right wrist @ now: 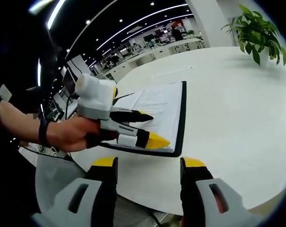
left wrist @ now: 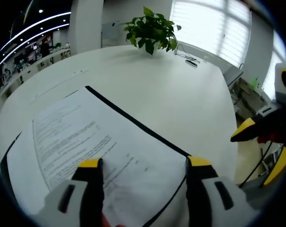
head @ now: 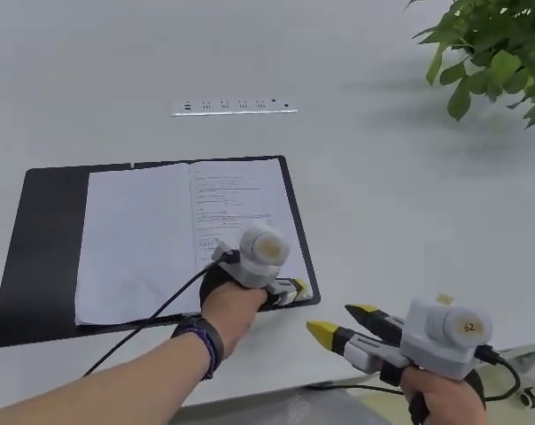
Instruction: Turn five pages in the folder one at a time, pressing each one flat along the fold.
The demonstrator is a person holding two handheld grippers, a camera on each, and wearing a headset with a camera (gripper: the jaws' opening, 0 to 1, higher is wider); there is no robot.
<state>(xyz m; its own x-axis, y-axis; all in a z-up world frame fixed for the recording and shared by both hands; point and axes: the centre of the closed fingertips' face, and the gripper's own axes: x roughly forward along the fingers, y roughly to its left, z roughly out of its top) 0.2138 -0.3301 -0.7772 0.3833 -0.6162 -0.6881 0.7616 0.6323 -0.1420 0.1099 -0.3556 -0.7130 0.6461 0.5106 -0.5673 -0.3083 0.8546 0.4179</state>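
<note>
- The right tool [head: 343, 321] sits nearest the person, held in the right hand [head: 440, 394] just off the near edge of the white worktop [head: 409, 212]. Its yellow-tipped jaws stand apart with nothing between them, and they point left toward the folder [head: 37, 248].
- In the right gripper view, the right tool [right wrist: 148, 162] aims across the worktop's near edge at the folder's [right wrist: 182, 118] near right corner.
- The left tool [head: 290, 289] is held in the left hand [head: 232, 305], which wears a dark wristband [head: 201, 336]. This tool hangs over the folder's near right corner.
- In the left gripper view, the left tool [left wrist: 144, 163] is spread wide and grips nothing. Its jaws straddle the lower right corner of the printed page [left wrist: 76, 137]. Contact with the paper cannot be told.
- The right tool [left wrist: 263, 142] shows at the right of that view, well apart from the page.
- The black folder lies open and flat on the worktop, with a blank page [head: 135, 239] on the left and the printed page [head: 236, 204] on the right.
- Beyond the folder, a socket strip [head: 234, 107] is set into the worktop.
- A leafy plant [head: 493, 49] stands at the far right.
</note>
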